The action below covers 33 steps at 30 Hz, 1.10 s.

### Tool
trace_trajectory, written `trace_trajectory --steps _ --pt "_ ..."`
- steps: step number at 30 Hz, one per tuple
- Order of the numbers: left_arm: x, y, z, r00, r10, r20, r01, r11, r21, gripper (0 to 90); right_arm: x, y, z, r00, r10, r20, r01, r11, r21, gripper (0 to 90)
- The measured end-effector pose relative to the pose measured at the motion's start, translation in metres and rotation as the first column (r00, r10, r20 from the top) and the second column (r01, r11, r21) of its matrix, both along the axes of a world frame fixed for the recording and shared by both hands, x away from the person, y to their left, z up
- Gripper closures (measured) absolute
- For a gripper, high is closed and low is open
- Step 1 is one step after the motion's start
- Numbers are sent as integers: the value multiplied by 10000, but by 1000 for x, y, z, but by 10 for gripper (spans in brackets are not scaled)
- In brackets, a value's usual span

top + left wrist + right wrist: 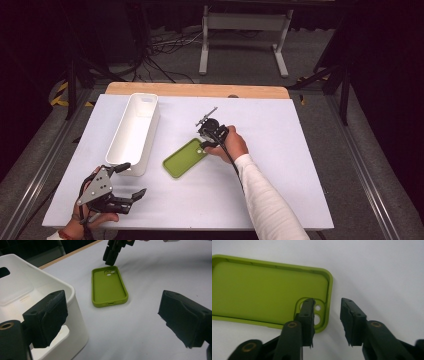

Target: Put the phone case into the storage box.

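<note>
The green silicone phone case [185, 158] lies flat on the white counter [280, 165], open side up, just to the right of the long white bin [134, 131] and apart from it. Lying hollow-up like that, its thin raised rim is the only part I can pinch, so that is where I have brought my right gripper [327, 315]. It sits over the camera-cutout corner [313, 312], with one jaw inside the case above the lens holes and the other outside, over bare counter, so the end wall [329, 297] stands in the gap between them. These jaws are partly open and not yet pressing on the wall; I judge a short squeeze would clamp the rim and let me lift that end

I have picked the corner nearest my right hand [231, 142], since the soft wall is stiffest by the cutout and should fold less there

My left gripper [117, 192] rests low at the near left corner of the counter, jaws spread wide and holding nothing. From its view it faces the near end of the bin [50, 315] and the case [109, 287] beyond. I take it that it waits there to steady the bin, which looks like where the case belongs
</note>
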State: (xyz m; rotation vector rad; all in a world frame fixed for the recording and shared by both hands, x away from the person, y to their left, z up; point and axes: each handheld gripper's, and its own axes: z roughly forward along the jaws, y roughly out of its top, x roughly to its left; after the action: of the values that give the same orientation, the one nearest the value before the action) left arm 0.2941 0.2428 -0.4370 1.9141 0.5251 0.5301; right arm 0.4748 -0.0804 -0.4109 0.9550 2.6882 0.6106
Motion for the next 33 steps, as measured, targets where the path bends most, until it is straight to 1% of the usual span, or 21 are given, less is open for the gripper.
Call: trace_trajectory --steps 3,4,6,9,12,17,21,22,25,27,28,30,33 --pt "0 0 0 10000 -68 -39 68 10000 31 93 3 3 -5 9996 77 -287 -83 9997 -221 722" --pt "0 0 0 10000 -74 -42 74 10000 25 93 3 4 -7 9989 141 -445 -153 9995 -273 748" --pt "0 0 0 10000 -64 -37 64 10000 -12 93 4 4 -9 9989 33 -469 -54 9991 -429 786" --pt "0 0 0 10000 -50 -55 50 10000 -11 94 6 3 -11 9986 -110 -524 93 9994 -339 834" --pt "0 0 -1 9999 -86 -52 86 10000 -20 95 7 2 -14 9978 -236 -616 215 9992 -338 832" --pt "0 0 -1 9999 -75 -119 75 10000 -36 95 8 3 -14 9982 -294 -526 269 9985 -469 809" --pt "0 1 -1 9999 -90 -132 89 10000 -37 95 9 5 -14 9979 -309 -575 278 9981 -545 833" --pt "0 1 -1 9999 -92 -132 91 9999 -45 95 9 6 -14 9975 -323 -630 285 9978 -602 853" --pt "1 1 -1 9997 -143 -203 142 9999 -25 95 7 11 -14 9986 -334 -401 291 9943 -1024 868" --pt "1 1 -2 9997 -133 -191 132 9999 -57 95 6 14 -14 9987 -403 -320 365 9930 -1125 878" --pt "0 1 -2 9997 -139 -200 138 9999 -38 95 5 14 -14 9985 -436 -323 396 9927 -1141 880" --pt "0 1 -1 9997 -144 -189 144 9999 -17 95 4 14 -15 9975 -668 -244 639 9924 -1050 883" --pt "1 1 -1 9996 -170 -218 169 9999 -24 95 2 13 -15 9970 -760 -114 745 9925 -971 885"
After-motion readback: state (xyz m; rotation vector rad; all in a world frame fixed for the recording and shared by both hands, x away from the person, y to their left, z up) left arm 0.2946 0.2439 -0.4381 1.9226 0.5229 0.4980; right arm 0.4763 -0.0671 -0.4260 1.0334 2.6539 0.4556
